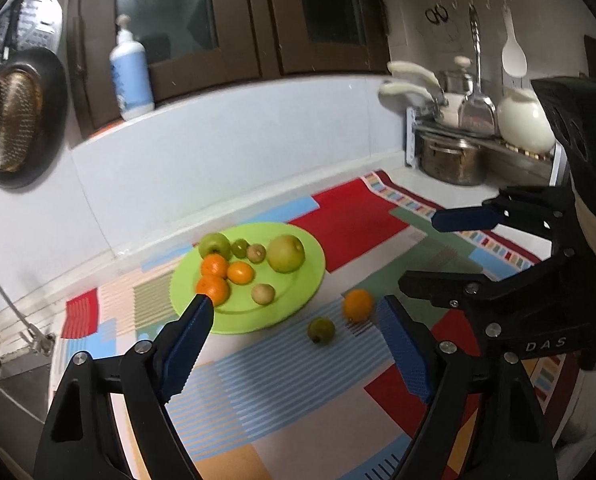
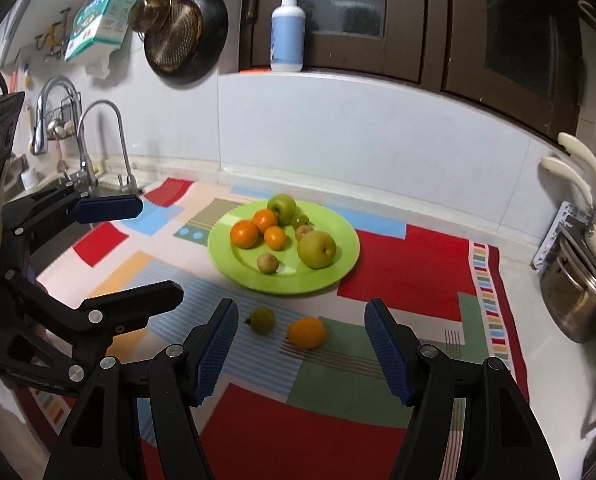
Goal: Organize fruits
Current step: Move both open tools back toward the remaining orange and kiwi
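Note:
A green plate (image 1: 298,300) (image 2: 337,264) on the patterned mat holds three oranges, a green apple (image 1: 214,244) (image 2: 282,207), a pear (image 1: 286,253) (image 2: 317,249) and several small fruits. An orange (image 1: 357,305) (image 2: 306,333) and a small green fruit (image 1: 321,330) (image 2: 262,321) lie loose on the mat in front of the plate. My left gripper (image 1: 298,316) is open and empty above the loose fruits. My right gripper (image 2: 301,320) is open and empty, with both loose fruits between its fingers in view. Each gripper shows in the other's view: the right gripper (image 1: 477,256) and the left gripper (image 2: 130,248).
A colourful mat (image 2: 397,272) covers the counter. A sink with faucets (image 2: 98,140) is at the left. Pots and a dish rack (image 2: 577,272) stand at the right. A pump bottle (image 2: 288,28) sits on the ledge, and a pan (image 2: 186,36) hangs on the wall.

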